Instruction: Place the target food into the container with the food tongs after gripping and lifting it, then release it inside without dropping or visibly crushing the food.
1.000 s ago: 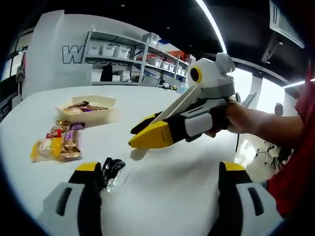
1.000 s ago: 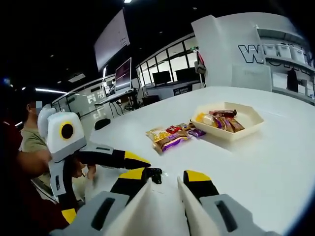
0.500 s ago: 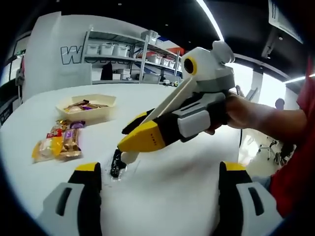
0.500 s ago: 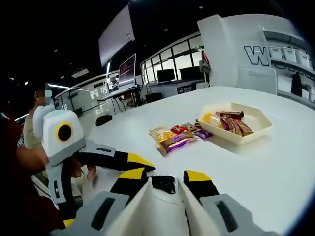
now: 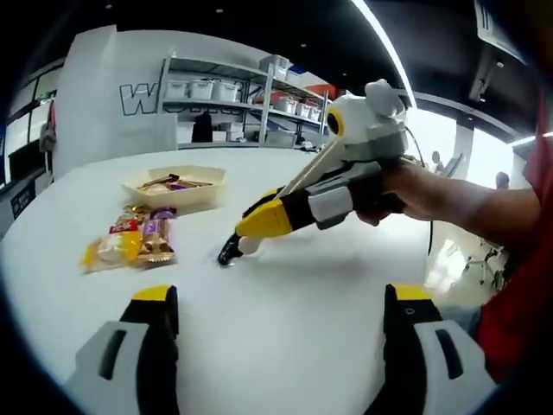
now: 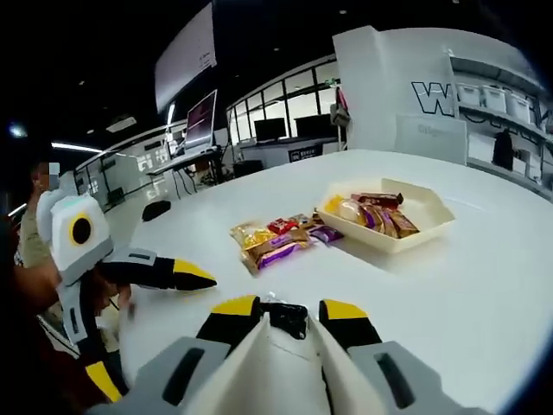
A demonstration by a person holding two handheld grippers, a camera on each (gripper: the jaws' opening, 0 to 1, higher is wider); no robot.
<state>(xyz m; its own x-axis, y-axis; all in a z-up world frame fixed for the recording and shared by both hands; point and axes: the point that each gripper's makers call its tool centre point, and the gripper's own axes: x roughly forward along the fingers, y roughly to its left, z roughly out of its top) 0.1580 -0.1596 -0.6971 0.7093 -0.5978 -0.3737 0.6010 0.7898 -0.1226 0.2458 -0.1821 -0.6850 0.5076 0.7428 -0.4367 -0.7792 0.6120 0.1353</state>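
We can read very little. In the upper left of the left gripper view, a white wall panel point(image 5: 104, 95) carries large outlined capitals; we make out a "W" at its right edge, and the letters after it are cut off by the shelving in front. In the upper right of the right gripper view, the same kind of outlined lettering stands on a white wall point(image 6: 432, 91): we read "W" and part of a next letter before the shelves cover it. A lighter panel point(image 6: 429, 137) below it bears a faint line of writing, too blurred for us to read. The snack wrappers point(image 6: 276, 242) on the table show print too small to tell.
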